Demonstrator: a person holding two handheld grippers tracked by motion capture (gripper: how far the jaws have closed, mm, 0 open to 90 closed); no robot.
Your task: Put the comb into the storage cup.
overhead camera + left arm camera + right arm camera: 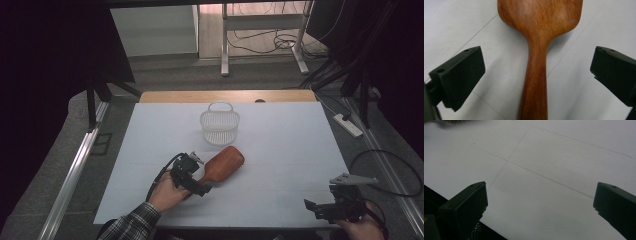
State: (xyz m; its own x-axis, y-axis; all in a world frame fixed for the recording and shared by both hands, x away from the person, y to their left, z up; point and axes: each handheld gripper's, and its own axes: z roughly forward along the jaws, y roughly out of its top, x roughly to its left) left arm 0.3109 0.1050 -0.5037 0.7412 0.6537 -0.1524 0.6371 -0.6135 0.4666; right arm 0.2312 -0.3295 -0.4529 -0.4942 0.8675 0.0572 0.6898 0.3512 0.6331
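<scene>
Taking the white wire basket with a loop handle (220, 126) as the landmark, which stands toward the far middle of the white-covered table (280, 150), the scene reads from left to right as follows. On the near-left side of the basket, the left gripper (192, 177), held in a hand with a plaid sleeve, sits over the thin end of the reddish-brown wooden paddle brush (222, 165). That brush lies flat on the table just in front of the basket, apart from it, its broad oval head pointing up toward the basket and its handle running back toward the person. In the left gripper view the handle of the brush (535, 82) lies between the two black jaws, which stand wide apart with clear table showing on both sides, so the jaws are released and nothing is grasped. The step in hand looks like either lining up for a grasp on the handle or having let it go there; the pictures do not settle which. If a pickup is meant, the next move calls for closing squarely on the narrow neck, then lifting toward the basket. Well to the near-right of the basket, at the table's edge, the right gripper (325, 207) hangs idle, its jaws spread over bare table.
</scene>
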